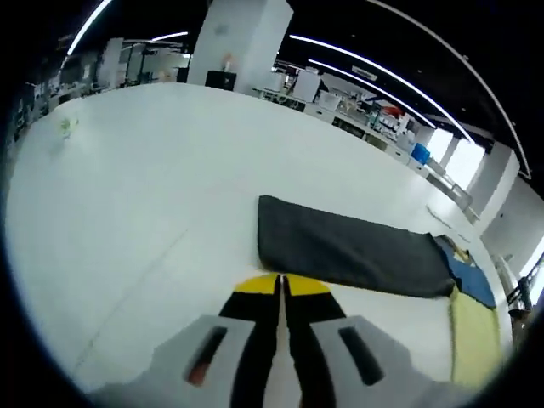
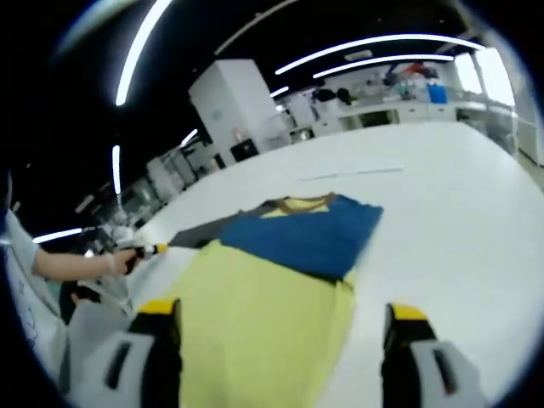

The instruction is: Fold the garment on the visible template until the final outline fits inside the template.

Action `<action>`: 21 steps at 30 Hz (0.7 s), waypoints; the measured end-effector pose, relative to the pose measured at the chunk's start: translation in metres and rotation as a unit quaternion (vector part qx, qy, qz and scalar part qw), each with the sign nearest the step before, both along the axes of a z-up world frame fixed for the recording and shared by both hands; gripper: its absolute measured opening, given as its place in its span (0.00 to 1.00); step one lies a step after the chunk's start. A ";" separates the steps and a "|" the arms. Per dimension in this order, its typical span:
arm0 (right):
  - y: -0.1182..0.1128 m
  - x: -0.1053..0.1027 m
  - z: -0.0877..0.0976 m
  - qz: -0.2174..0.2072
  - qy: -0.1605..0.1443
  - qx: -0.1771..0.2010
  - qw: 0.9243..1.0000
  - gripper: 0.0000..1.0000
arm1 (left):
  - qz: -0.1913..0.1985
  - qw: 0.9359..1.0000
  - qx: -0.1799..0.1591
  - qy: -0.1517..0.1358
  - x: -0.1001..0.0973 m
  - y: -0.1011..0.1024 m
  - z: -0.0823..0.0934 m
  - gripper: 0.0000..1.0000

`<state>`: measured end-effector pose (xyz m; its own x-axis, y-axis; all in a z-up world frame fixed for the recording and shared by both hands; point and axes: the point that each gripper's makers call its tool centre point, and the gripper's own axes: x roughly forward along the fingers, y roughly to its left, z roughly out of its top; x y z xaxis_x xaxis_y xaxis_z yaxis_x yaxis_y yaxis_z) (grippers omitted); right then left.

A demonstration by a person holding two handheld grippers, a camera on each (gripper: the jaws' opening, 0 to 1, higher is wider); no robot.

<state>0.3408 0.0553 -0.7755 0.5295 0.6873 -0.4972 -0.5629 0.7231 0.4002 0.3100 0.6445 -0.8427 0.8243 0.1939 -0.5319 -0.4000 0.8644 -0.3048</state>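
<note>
Right gripper view: wide-open right gripper (image 2: 280, 340) hovers over the soft, limp colour-block garment (image 2: 280, 280) on the white table (image 2: 459, 195), best pinched at its hem, left gripper (image 1: 280, 293) closed, empty.

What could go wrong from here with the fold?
1. The right tongs are open over the yellow panel, holding nothing; a grab there may catch only one layer.
2. The left tongs are shut and empty beside the dark grey part, so pulling the yellow side alone could drag the garment across the white table.
3. No template outline is discernible, so fit cannot be judged.
</note>
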 end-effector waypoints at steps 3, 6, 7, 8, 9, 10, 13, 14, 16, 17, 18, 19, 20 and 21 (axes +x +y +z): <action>0.001 -0.002 0.000 -0.001 0.001 0.002 1.000 1.00 | -0.007 1.000 -0.004 -0.009 0.000 -0.005 0.003 0.00; 0.004 -0.006 0.001 0.001 -0.001 0.002 1.000 1.00 | -0.010 1.000 -0.008 -0.020 -0.002 -0.006 0.006 0.00; 0.004 -0.006 0.001 0.002 -0.001 0.001 1.000 1.00 | -0.010 1.000 -0.012 -0.023 -0.003 -0.008 0.007 0.00; 0.004 -0.007 0.000 0.002 0.000 -0.001 1.000 1.00 | -0.012 0.999 -0.013 -0.027 -0.004 -0.011 0.010 0.00; 0.003 -0.008 0.001 0.003 -0.002 -0.001 1.000 1.00 | -0.014 0.999 -0.012 -0.031 -0.003 -0.011 0.011 0.00; 0.002 -0.012 0.001 0.003 -0.004 -0.001 1.000 1.00 | -0.014 0.999 -0.011 -0.031 -0.002 -0.011 0.011 0.00; -0.002 -0.011 0.000 -0.005 -0.001 0.003 1.000 1.00 | -0.012 0.999 -0.023 -0.034 -0.005 -0.015 0.013 0.00; -0.002 -0.013 0.000 -0.008 0.000 0.005 1.000 1.00 | -0.009 0.999 -0.027 -0.031 -0.006 -0.015 0.012 0.00; -0.003 -0.015 0.000 -0.010 0.002 0.007 1.000 1.00 | 0.007 0.999 -0.025 -0.022 -0.009 -0.017 0.011 0.05; -0.003 -0.016 0.000 -0.011 0.003 0.007 1.000 1.00 | 0.012 0.999 -0.026 -0.020 -0.007 -0.012 0.010 0.13; -0.005 -0.016 -0.001 -0.013 0.003 0.006 1.000 1.00 | 0.016 0.999 -0.027 -0.019 -0.007 -0.010 0.009 0.19; -0.006 -0.016 -0.001 -0.014 0.004 0.005 1.000 1.00 | 0.018 0.999 -0.029 -0.018 -0.007 -0.009 0.008 0.22; -0.008 -0.017 -0.002 -0.015 0.005 0.005 1.000 1.00 | 0.025 0.999 -0.033 -0.025 -0.004 -0.007 0.009 0.22; -0.010 -0.017 -0.003 -0.016 0.006 0.005 1.000 1.00 | 0.023 0.999 -0.037 -0.026 -0.002 -0.007 0.008 0.20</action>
<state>0.3241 0.0457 -0.7783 0.5461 0.6749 -0.4963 -0.5344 0.7369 0.4140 0.3080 0.6378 -0.8352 0.8420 0.1946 -0.5031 -0.4214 0.8196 -0.3882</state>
